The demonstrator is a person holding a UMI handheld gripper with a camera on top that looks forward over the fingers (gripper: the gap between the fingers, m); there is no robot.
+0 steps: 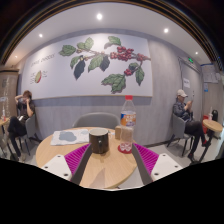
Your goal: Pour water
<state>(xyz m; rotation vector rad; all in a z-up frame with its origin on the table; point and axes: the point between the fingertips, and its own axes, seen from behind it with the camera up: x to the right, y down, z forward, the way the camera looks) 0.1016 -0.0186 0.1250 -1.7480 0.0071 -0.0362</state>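
At lower centre of the frame, your hand-held gripper (100, 163) shows its two fingers spread apart, each with a magenta pad (75, 157) on its inner face; nothing is pinched between them. Just ahead of the fingers, above the gap between them, a dark cup (99, 143) stands upright on the round wooden bench (100, 172). To the right of the cup, near it but apart, a clear plastic bottle (127, 125) with an orange label and a pale cap stands upright on the same bench. A flat light-blue item (67, 137), possibly paper or a cloth, lies toward the left part of the bench, beyond the left finger.

Behind the bench, at centre frame, you see the back of a grey chair (98, 120). Across the upper half of the frame, the pale wall carries a large mural (103, 58) of green leaves and red berries. At the left side of the frame, a person (22, 112) in dark clothing sits at another table; at the right side, a second person (184, 118) sits in a chair, facing further right. Small round ceiling lights (98, 16) appear at the top of the frame.
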